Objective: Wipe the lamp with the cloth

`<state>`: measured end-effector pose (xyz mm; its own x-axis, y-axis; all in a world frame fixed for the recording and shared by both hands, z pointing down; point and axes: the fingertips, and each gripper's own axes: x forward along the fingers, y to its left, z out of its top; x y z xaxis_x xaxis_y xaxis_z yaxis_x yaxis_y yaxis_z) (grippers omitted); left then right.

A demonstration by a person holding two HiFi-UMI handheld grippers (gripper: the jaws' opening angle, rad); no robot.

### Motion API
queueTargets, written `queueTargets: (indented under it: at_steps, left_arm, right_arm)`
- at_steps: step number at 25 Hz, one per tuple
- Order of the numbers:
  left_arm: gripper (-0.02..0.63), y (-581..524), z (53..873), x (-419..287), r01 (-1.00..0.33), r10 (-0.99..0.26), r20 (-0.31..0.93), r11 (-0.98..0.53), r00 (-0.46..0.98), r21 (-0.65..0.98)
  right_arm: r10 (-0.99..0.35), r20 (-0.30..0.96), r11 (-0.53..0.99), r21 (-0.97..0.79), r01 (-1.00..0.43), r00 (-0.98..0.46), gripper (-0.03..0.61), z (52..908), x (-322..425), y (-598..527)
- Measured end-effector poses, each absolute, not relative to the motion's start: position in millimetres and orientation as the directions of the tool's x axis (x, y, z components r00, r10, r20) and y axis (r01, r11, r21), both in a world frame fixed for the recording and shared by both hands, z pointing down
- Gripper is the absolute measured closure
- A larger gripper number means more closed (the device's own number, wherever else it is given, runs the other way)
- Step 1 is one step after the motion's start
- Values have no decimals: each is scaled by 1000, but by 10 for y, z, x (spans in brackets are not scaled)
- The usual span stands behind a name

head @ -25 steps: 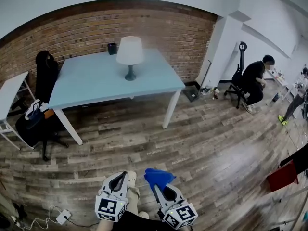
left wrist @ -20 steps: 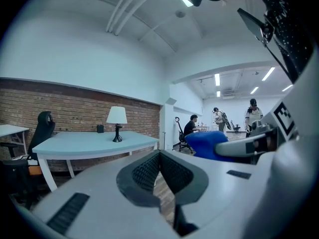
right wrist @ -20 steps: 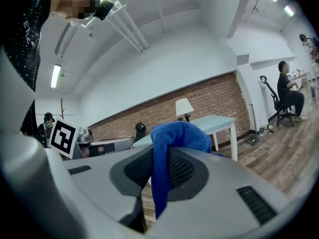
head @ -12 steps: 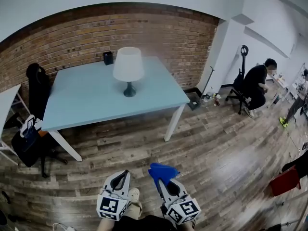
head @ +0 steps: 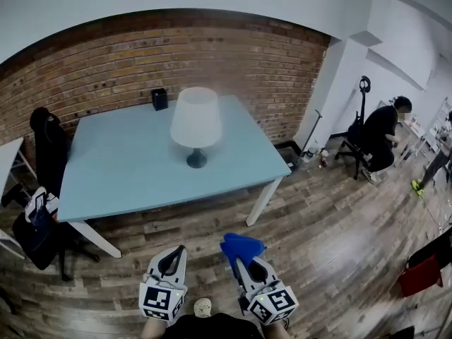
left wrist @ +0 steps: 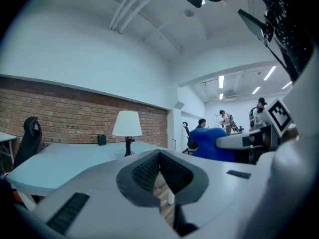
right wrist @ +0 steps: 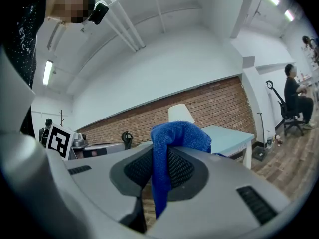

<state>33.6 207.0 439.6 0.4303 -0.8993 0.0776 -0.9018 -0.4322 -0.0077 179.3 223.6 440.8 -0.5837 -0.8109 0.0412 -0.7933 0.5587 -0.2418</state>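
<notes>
1. Lamp (head: 195, 126): it stands upright near the middle of the pale blue table (head: 120, 182), on the side toward the brick wall, well apart from both grippers.
2. Compared with a second ago, the lamp and table are seen larger and nearer in the head view. The table has been approached, and wiping is judged not yet begun.
3. The lamp is made up of a white cone shade, a slim dark stem and a round dark base. No dust or marks can be made out from here.
4. A small black box (head: 159, 99) is seen behind the lamp, by the wall.
5. The blue cloth (head: 240, 246) is pinched between the jaws of the right gripper (head: 244, 263) and droops over their tips.
6. The left gripper (head: 172, 263) is held low beside it, jaws pressed together on nothing.
</notes>
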Motion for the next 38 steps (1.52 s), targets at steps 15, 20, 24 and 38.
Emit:
queueTargets:
  at_steps: [15,20,24,38]
  left_arm:
    - [606,1488,4507,241,-893,-889,85,-450,450,26]
    - [604,1203,4600,89,-902,-897,100,-430,431,34]
    - [606,801,4574,11,-904,-899,97,-426,427,22]
    - [605,-1144,4007,-589,-940,-940,0,-340,340,-23]
  right_arm:
    - [-802,74,554,-275,-786,-592,517,4562,1599,1606]
    - [-789,81,569,-279,-774,-609,517,4655,1440,1306]
    - [-778,77,580,-293,-760,-623,516,4676,1329,892]
    - [-605,-218,796,-172,-580,-766,517,3601,965,-1033]
